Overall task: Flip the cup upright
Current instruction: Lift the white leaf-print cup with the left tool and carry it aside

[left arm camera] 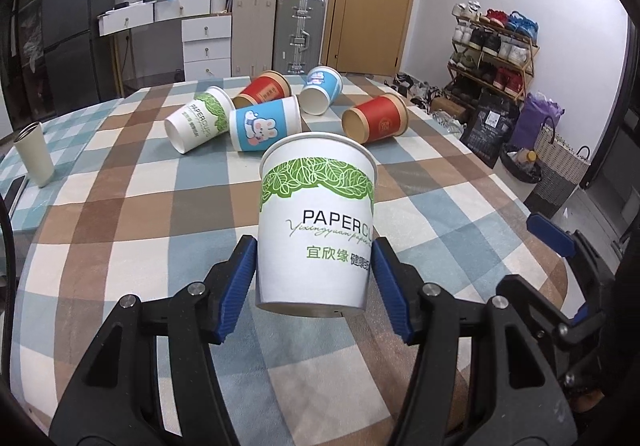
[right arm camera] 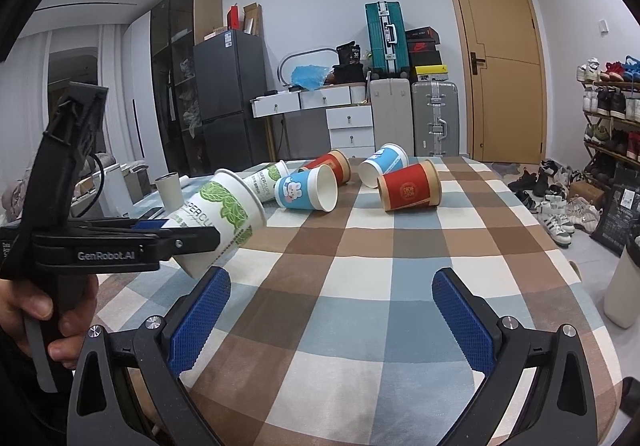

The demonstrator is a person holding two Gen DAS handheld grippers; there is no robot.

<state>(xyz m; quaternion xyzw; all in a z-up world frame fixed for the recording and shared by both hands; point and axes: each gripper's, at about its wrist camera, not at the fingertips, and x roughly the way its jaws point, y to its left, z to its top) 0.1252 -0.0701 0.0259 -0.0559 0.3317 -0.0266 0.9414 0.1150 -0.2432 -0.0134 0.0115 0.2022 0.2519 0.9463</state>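
Mid-flip — my left gripper (left arm camera: 314, 270) clamps the white cup (left arm camera: 316, 222), tilted off the tablecloth (left arm camera: 120, 214); next I level and lower it, right gripper (right arm camera: 332, 318) gaping empty.

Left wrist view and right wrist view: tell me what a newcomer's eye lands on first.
First, the white leaf-print paper cup clamped low between the left gripper's blue pads, lifted off the checked tablecloth and tilted in the right wrist view. Next, the cluster of five toppled cups lying on their sides at the table's far end. The right gripper hangs open, holding nothing.
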